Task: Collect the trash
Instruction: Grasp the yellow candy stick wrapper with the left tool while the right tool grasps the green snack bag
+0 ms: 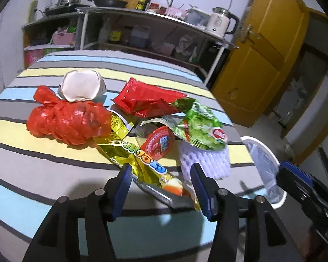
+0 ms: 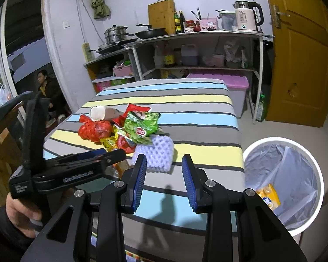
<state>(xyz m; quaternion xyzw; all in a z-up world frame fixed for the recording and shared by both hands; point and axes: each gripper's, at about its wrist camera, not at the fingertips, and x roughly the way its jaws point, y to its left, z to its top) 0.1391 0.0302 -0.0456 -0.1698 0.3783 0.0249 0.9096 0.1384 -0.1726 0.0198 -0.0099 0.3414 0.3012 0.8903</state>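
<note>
With jaws wide and empty, left hand-held gripper (image 1: 160, 187) straddling yellow snack wrapper (image 1: 142, 163), long axis running away along fingers; right hand-held gripper (image 2: 164, 181) half-open, empty, farther off.

Glossy crinkled foil on the yellow wrapper (image 1: 129, 159), and thin shiny plastic for the red bag (image 1: 70, 120). The striped cloth (image 1: 43, 174) looks matt, the foam net (image 1: 205, 161) dimpled and soft.

Bare striped tabletop (image 2: 199, 113) beyond trash heap (image 2: 129, 131)
</note>
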